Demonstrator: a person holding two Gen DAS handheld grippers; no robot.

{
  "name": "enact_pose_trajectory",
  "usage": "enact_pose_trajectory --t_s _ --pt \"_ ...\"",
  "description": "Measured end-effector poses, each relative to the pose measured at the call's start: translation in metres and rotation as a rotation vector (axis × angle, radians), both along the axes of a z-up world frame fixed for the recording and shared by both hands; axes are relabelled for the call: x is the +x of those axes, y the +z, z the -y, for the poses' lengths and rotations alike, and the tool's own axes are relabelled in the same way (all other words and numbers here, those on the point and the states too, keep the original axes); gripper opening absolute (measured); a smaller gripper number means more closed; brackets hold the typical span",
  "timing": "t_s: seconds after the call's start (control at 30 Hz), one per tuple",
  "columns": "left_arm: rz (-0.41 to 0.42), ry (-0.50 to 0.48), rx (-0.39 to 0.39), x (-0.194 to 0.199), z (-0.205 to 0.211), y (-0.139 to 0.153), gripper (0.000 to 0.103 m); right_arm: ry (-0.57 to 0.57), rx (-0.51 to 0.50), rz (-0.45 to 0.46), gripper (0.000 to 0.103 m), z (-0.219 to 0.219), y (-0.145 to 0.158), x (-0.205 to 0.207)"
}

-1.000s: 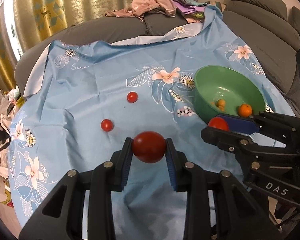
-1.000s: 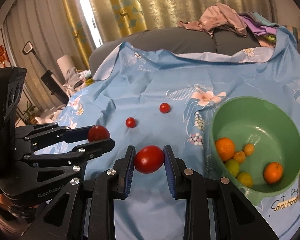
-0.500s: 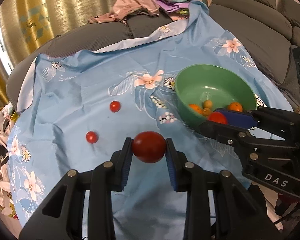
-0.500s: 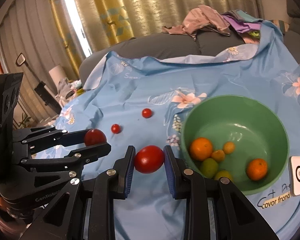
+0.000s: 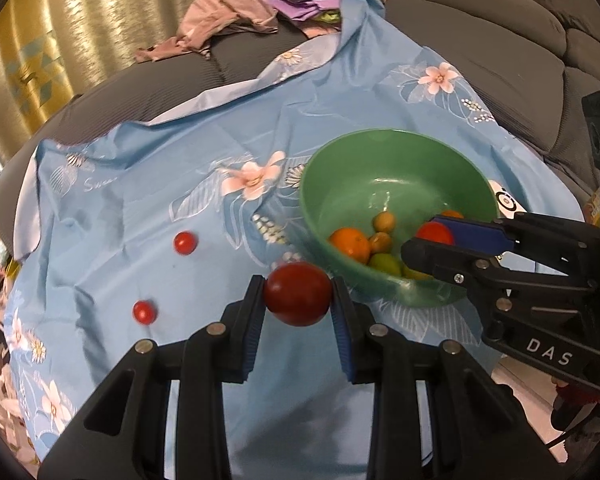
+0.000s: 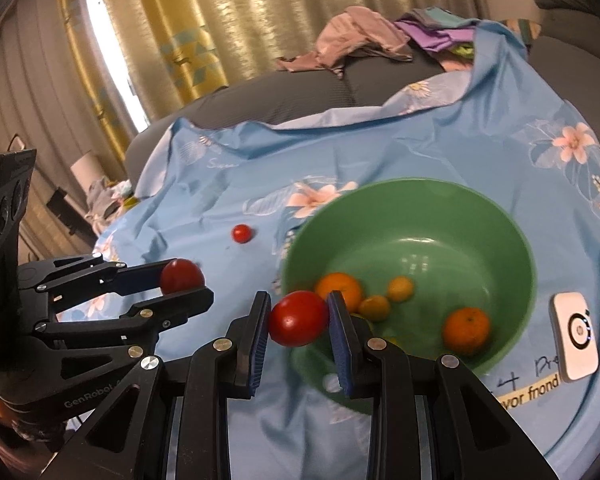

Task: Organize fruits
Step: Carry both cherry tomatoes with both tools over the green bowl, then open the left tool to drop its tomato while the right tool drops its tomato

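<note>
Through your left wrist camera, your left gripper (image 5: pixel 299 300) pinches a round, dark red tomato (image 5: pixel 298 293) between its blue pads, held just short of the near rim of the green plastic bowl (image 5: pixel 380 168). Two small red cherry tomatoes (image 5: pixel 185 243) lie apart on the light blue floral cloth (image 5: pixel 140 184). Your right gripper (image 5: pixel 434 240) reaches over the bowl, clamped on a second red tomato (image 5: pixel 434 234).

Through your right wrist camera, that oval red tomato (image 6: pixel 299 318) sits squeezed between the blue pads over the bowl's near edge, above oranges (image 6: pixel 466 330) and small yellow-green fruits (image 6: pixel 400 288). A white device (image 6: pixel 576 330) lies beside the bowl.
</note>
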State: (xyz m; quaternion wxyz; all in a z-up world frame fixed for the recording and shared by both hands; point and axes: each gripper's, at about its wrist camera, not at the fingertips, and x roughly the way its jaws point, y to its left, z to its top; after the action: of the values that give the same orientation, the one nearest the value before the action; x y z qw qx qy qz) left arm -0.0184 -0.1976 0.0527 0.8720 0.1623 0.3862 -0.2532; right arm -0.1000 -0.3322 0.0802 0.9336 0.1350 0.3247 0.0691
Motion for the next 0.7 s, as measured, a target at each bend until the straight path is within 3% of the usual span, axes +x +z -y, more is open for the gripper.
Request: enact_pose_trajectory --t_s 0.7 --pt "-0.026 -0.079 0.062 0.03 0.056 -0.029 0.032 -0.103 0.017 -0.068 0.031 0.048 -0.024 0.012"
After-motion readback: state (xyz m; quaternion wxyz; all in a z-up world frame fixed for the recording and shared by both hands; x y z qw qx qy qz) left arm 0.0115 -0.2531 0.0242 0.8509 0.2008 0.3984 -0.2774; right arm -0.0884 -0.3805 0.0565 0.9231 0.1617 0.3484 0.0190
